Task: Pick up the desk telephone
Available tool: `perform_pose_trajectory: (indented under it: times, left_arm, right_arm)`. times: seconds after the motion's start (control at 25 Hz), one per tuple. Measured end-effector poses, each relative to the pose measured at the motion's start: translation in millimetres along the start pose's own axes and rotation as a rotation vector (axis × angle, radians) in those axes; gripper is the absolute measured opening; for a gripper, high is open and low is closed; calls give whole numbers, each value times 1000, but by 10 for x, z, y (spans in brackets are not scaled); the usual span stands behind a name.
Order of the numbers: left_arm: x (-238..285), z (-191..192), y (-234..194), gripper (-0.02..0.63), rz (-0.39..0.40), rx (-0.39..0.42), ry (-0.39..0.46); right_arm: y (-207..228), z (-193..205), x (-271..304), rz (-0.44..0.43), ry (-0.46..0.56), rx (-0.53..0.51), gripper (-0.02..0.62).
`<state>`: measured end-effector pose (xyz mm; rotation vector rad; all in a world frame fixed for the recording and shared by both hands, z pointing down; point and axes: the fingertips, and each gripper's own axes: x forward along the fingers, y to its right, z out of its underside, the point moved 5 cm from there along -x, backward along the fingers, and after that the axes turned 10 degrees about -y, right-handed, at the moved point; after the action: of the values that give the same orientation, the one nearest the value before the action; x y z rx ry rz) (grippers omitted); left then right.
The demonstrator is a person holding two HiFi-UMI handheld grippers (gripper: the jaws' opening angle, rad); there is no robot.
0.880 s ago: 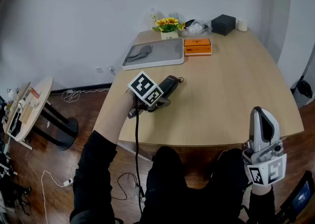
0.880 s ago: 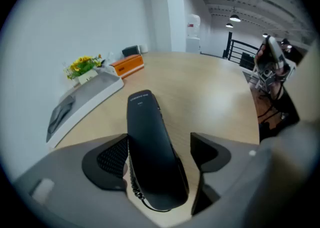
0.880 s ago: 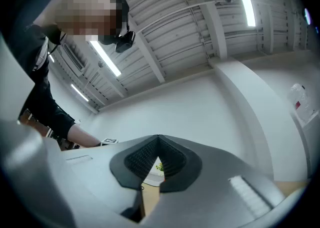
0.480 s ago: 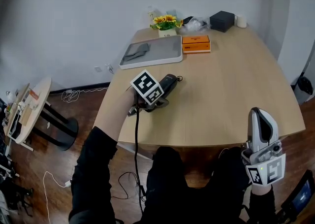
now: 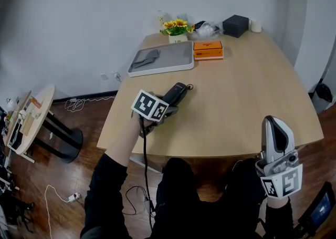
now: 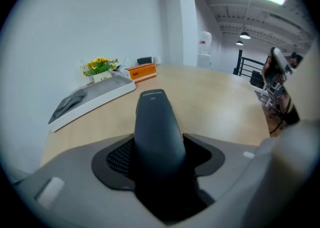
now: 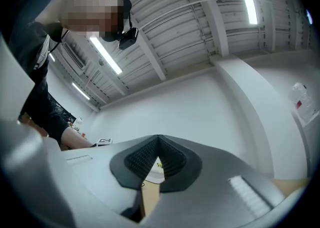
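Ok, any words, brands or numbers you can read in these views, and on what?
No text is legible.
Print near the tip of the dark grey telephone handset: too blurred to read.
Print on the orange box: too small to read.
Marks on the white flower pot: too small to read.

1. Head view: above the tabletop's [image 5: 247, 101] near edge, looking steeply down, well back from the tray [image 5: 160, 58].
2. Left gripper view: low over the tabletop, close along the handset [image 6: 155, 127], facing the same tray.
3. Right gripper view: off the tabletop's near edge, tilted up toward the ceiling [image 7: 175, 21].
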<state>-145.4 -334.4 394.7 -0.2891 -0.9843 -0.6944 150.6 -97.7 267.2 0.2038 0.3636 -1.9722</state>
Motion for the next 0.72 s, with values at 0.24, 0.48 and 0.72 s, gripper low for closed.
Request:
perform_pose_trajectory:
  times: [0.24, 0.48, 0.72]
  left_arm:
    - [-612, 7, 206, 272, -115, -16, 264]
    - [-1266, 59, 671, 270, -241, 21, 449]
    - [-1578, 149, 992, 270, -284, 42, 539]
  right_arm:
    - [36, -77, -30, 12, 14, -4, 0]
    - [70, -92, -42, 32, 22, -9, 0]
    - [78, -137, -38, 46, 34, -13, 0]
